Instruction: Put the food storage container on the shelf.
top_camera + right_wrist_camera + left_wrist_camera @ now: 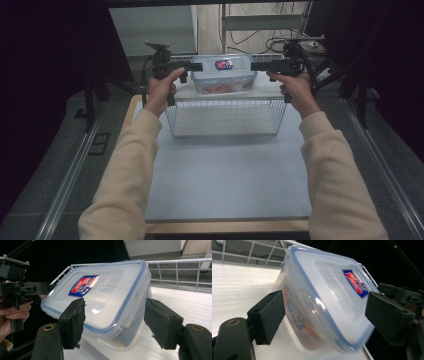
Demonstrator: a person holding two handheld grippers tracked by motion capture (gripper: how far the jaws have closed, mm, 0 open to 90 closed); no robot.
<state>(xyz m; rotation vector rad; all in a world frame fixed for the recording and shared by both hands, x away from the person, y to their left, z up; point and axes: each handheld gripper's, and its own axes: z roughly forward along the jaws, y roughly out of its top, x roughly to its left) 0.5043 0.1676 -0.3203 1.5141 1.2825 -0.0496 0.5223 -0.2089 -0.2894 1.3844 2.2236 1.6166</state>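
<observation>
A clear plastic food container (222, 75) with a blue-rimmed lid and a red-and-blue label stands at the far end of a wire basket (225, 120), on a white surface. Something orange shows through its wall. My left gripper (195, 69) reaches in level from the left and my right gripper (256, 66) from the right. In the left gripper view the container (324, 297) lies between the open jaws of the left gripper (328, 315). The right gripper view has the container (105, 297) between the spread pads of the right gripper (117, 320), with a gap at the right pad.
The basket's white wire rim (175, 272) runs behind the container. A pale blue-grey table top (225, 175) stretches toward the person, whose cream sleeves come in from below. Dark stands and cables (320, 60) crowd the far side.
</observation>
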